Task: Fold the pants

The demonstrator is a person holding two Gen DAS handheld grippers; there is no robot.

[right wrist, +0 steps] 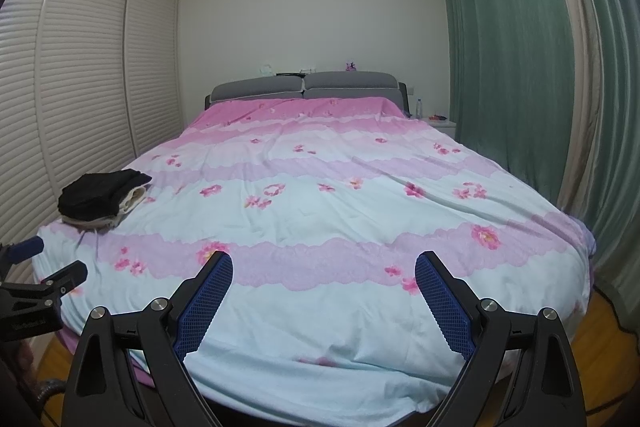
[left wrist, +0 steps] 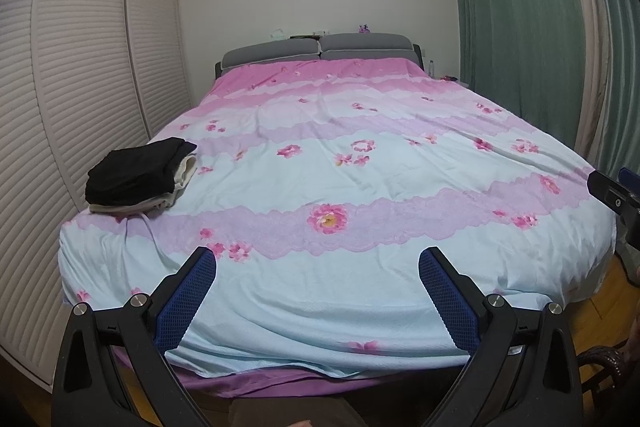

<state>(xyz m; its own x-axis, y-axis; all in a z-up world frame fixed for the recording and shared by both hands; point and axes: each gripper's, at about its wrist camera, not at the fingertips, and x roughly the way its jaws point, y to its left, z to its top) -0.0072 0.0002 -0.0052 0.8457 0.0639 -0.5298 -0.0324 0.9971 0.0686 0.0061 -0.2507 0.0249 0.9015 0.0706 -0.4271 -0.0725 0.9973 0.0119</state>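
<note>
pants (left wrist: 138,171) folded, bed's (left wrist: 360,307) left edge | claws (left wrist: 317,263) (right wrist: 324,267) wide, unloaded

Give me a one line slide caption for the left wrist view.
Open left gripper hovers at the foot of the floral bed; folded black pants top a small pile.

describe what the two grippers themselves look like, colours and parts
Both look alike: the left gripper and right gripper have matte black angular linkage arms with round silver pivot bolts, and fingers faced with blue mesh-textured pads. The right view shows small pale lettering, unreadable, on the left gripper's black body. No cables visible.
</note>
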